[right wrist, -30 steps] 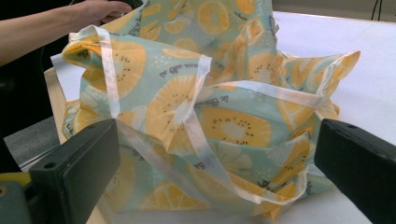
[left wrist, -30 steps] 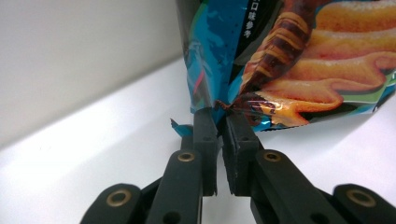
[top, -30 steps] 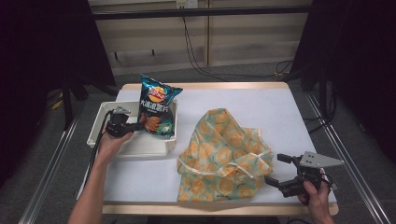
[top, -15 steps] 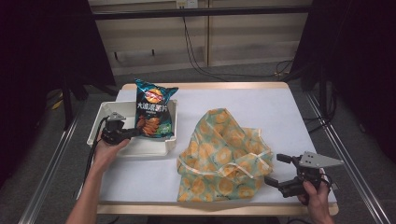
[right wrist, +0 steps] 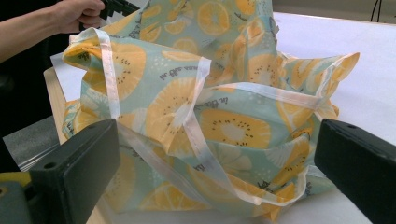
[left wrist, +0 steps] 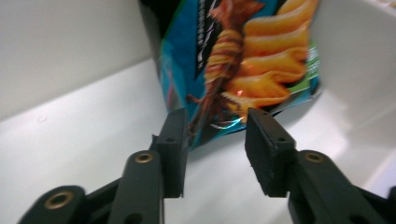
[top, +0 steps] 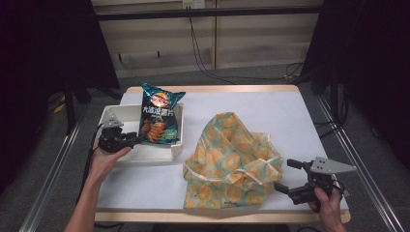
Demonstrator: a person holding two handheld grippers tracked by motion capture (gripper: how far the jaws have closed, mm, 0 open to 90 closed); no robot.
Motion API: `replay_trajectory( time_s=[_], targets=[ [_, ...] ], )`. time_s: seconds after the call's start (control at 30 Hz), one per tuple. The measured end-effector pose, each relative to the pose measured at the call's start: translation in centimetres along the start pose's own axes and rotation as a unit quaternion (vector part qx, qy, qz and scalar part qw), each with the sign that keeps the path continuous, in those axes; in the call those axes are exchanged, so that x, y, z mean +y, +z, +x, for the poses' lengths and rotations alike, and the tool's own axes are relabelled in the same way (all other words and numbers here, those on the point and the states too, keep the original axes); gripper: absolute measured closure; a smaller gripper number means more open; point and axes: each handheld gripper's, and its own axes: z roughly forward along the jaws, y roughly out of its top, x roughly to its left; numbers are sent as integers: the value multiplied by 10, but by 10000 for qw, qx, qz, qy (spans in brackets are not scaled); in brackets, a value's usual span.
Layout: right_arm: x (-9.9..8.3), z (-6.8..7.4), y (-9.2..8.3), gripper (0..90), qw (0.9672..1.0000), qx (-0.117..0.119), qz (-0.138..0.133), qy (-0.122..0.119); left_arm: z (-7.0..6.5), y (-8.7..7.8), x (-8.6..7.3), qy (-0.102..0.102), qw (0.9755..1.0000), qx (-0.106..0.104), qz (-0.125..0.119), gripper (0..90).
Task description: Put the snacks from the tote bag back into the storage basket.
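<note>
A blue bag of crisps [top: 158,116] stands upright in the white tray [top: 145,155], leaning on its right wall. My left gripper [top: 134,140] lies low in the tray, just left of the bag. Its jaws have just been opening. In the left gripper view the crisps bag [left wrist: 252,70] has its lower corner at the gap of my left gripper [left wrist: 217,135], and the pads no longer press on it. My right gripper [top: 286,175] is wide open at the near right edge of the fruit-print tote bag [top: 229,154]. In the right gripper view the tote bag [right wrist: 224,93] with its white straps lies ahead of my right gripper [right wrist: 217,144].
The tray's white wall [left wrist: 70,46] rises close on the left gripper's left. The white-covered table [top: 270,106] has a wooden border, and metal rails run along both sides. The person's left hand [right wrist: 77,14] is beyond the tote.
The left gripper has let go of the crisps bag and drawn back a little to the left and nearer. The bag has settled upright in the tray. The right gripper has stayed still.
</note>
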Motion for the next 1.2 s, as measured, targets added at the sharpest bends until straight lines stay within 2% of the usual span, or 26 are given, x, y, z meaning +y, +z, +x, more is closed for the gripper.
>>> replay_trajectory(
  time_s=[0.03,0.07,0.13,0.17,0.23,0.27,0.43,0.6,0.67,0.7,0.73,0.87,0.93,0.97,1.0,1.03,1.07,1.13,1.17,1.2],
  targets=[
    [0,0,0,0,10000,3,-3,-2,-1,-3,0,14,10000,-6,-48,728],
    [0,0,0,0,10000,-3,2,8,-3,-5,1,32,9998,-170,-54,788],
    [0,0,-1,0,10000,-20,-5,18,-8,-6,2,94,9994,-328,-49,891],
    [0,0,-1,0,10000,-23,-2,33,-10,-5,2,95,9988,-470,-32,900],
    [0,0,0,0,10000,-13,-8,32,-16,1,2,243,9983,-530,94,900],
    [0,0,0,0,10000,-3,-10,28,-19,5,2,230,9979,-581,144,900],
    [0,0,1,0,10000,8,14,-2,-30,28,4,458,9958,-612,502,900],
    [0,-1,1,0,10000,-11,11,28,-39,43,9,604,9929,-725,718,900],
    [0,0,1,0,10000,1,18,10,-39,48,9,677,9919,-699,818,900],
    [0,0,1,0,10000,4,13,1,-38,51,10,727,9915,-619,887,900],
    [0,0,1,0,10000,12,4,-8,-39,53,9,675,9919,-652,861,900],
    [0,-1,1,0,10000,-7,19,21,-38,58,13,717,9906,-640,972,900],
    [0,-1,1,0,10000,-6,18,19,-37,61,15,725,9907,-654,943,900],
    [0,0,1,0,10000,-1,30,12,-39,62,16,726,9898,-731,987,900],
    [0,0,2,0,10000,15,29,4,-41,63,17,793,9896,-747,940,900],
    [0,0,2,0,10000,21,31,-4,-43,65,18,860,9886,-723,1006,900],
    [0,0,2,0,10000,7,32,1,-45,67,19,955,9864,-807,1070,900],
    [0,-1,2,0,10000,-3,35,17,-47,70,20,1063,9838,-814,1193,900],
    [0,0,2,0,10000,7,37,15,-48,72,20,975,9861,-741,1120,900],
    [0,0,2,0,10000,13,41,-6,-47,73,21,1015,9849,-741,1187,900]
  ],
)
